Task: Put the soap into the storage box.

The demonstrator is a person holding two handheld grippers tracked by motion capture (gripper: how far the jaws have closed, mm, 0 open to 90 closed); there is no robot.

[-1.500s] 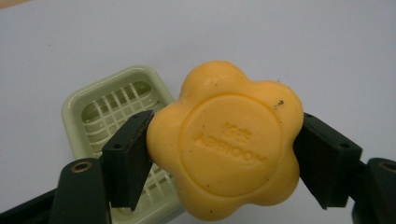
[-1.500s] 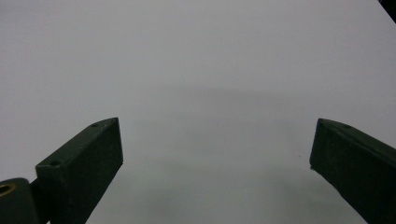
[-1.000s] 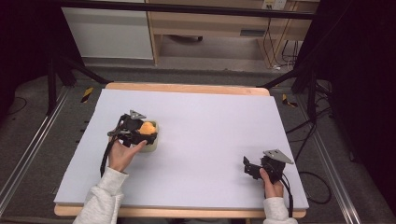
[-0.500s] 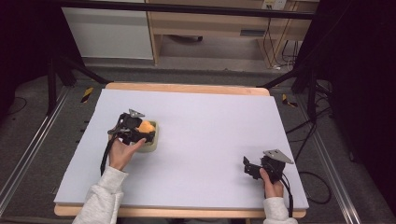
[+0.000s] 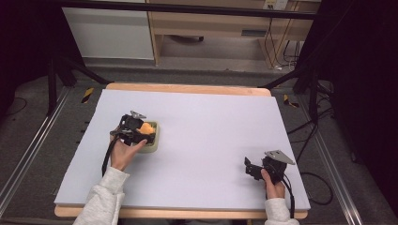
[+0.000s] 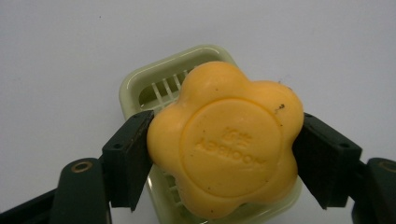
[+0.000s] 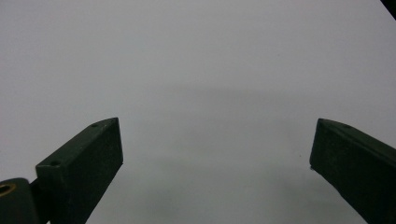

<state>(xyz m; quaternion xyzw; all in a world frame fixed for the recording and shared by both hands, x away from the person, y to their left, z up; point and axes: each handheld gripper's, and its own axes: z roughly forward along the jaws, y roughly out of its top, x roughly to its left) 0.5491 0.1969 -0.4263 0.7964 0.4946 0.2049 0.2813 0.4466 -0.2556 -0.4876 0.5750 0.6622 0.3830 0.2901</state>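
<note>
Where soap (image 6: 224,140) overlaps — dish (image 6: 140,86) half-hidden.

My high camera looks forward and down over the whole tabletop (image 5: 211,140). Each tongs camera sits close, looking down along its jaws. High and left views share the soap (image 6: 224,140) and dish (image 6: 140,84).

A pale lavender-grey sheet (image 5: 211,140) covers almost the whole table, and the wooden edge of the table (image 5: 187,88) shows along its far side. Behind the table stands a light wooden cabinet (image 5: 211,28) with a white panel (image 5: 108,33) to its left. Black cables (image 5: 281,51) hang beside the cabinet, and more cables (image 5: 324,187) lie on the grey floor to the right.
</note>
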